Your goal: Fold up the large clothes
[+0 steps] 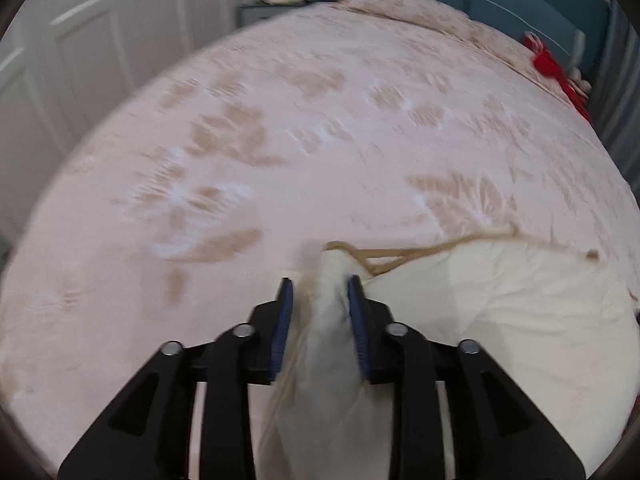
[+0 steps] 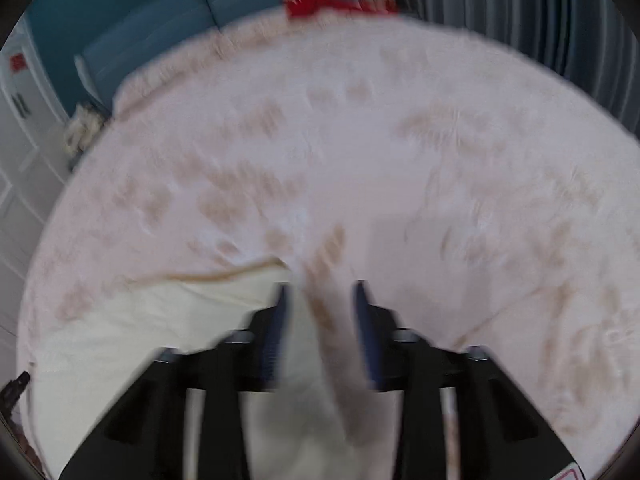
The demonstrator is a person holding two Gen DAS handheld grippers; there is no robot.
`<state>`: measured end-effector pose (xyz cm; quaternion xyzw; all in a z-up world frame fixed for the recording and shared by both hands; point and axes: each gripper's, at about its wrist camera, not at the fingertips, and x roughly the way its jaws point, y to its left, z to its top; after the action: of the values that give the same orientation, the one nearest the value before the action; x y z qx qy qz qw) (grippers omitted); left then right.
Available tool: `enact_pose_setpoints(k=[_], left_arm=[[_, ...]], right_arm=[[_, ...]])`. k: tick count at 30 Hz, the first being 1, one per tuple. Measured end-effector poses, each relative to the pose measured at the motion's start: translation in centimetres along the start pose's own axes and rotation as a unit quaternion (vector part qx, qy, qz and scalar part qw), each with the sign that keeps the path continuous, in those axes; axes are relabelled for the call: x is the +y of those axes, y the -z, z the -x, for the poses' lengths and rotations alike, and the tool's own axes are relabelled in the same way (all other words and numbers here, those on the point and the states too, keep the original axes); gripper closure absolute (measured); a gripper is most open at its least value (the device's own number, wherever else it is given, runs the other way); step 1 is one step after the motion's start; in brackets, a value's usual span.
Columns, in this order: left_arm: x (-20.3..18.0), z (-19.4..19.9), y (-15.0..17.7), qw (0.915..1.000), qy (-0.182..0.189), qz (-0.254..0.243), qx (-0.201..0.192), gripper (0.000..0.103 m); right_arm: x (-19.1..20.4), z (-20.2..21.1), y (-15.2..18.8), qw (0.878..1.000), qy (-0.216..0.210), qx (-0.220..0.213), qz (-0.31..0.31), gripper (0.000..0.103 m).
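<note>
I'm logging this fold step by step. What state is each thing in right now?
Left gripper: jaws part open, a bunched ridge of cloth between them.
Right gripper: jaws part open, cloth between them; view blurred.
Cream garment: lying on the bed, rumpled, tan strap trailing.
Pink bedspread: spread flat over the bed.

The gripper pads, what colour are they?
Blue pads, on black fingers; sharpest in the left wrist view.

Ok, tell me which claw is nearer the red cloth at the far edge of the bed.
Right. The red cloth lies straight ahead of the right claw, across the pink bedspread; from the left claw it sits far off to the right.
</note>
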<state>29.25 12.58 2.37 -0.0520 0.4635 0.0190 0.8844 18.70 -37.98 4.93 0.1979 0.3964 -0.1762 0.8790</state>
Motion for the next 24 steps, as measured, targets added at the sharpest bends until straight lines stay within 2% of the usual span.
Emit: enact_pose_setpoints(k=[2, 4, 8, 9, 11, 14, 19, 20, 24], left_arm=[[-1.2, 4.3, -0.8, 0.9989, 0.032, 0.002, -0.035, 0.076], [-4.8, 7.9, -1.2, 0.9954, 0.068, -0.037, -0.057, 0.076], [-12.4, 9.0, 0.1, 0.9846, 0.143, -0.098, -0.026, 0.076], [-13.8, 8.6, 0.8, 0.9837, 0.144, -0.107, -0.021, 0.076], [-15.5, 7.3, 1.9, 0.9836, 0.140, -0.113, -0.005, 0.078], [-16.4, 4.9, 3.2, 0.9853, 0.137, -0.098, 0.026, 0.082], [-16.3, 1.9, 4.7, 0.9871, 0.126, -0.085, 0.050, 0.083], [-16.3, 1.6, 4.7, 0.9871, 0.125, -0.086, 0.050, 0.083], [-16.1, 0.5, 5.2, 0.9866, 0.125, -0.090, 0.053, 0.083]], right_arm=[[2.8, 3.0, -0.1, 0.999, -0.040, -0.020, 0.029, 0.095], [6.9, 5.0, 0.8, 0.993, -0.096, -0.016, 0.062, 0.097], [14.5, 5.9, 4.3, 0.977, -0.161, 0.015, 0.136, 0.099], [15.8, 5.8, 5.1, 0.974, -0.169, 0.021, 0.148, 0.099], [17.6, 4.9, 6.5, 0.971, -0.172, 0.035, 0.160, 0.099], [18.7, 3.1, 7.8, 0.971, -0.167, 0.060, 0.159, 0.099], [17.9, 0.4, 8.8, 0.973, -0.139, 0.084, 0.165, 0.099], [17.7, 0.1, 9.0, 0.973, -0.136, 0.086, 0.165, 0.103], [16.7, -1.5, 9.3, 0.974, -0.132, 0.094, 0.160, 0.103]])
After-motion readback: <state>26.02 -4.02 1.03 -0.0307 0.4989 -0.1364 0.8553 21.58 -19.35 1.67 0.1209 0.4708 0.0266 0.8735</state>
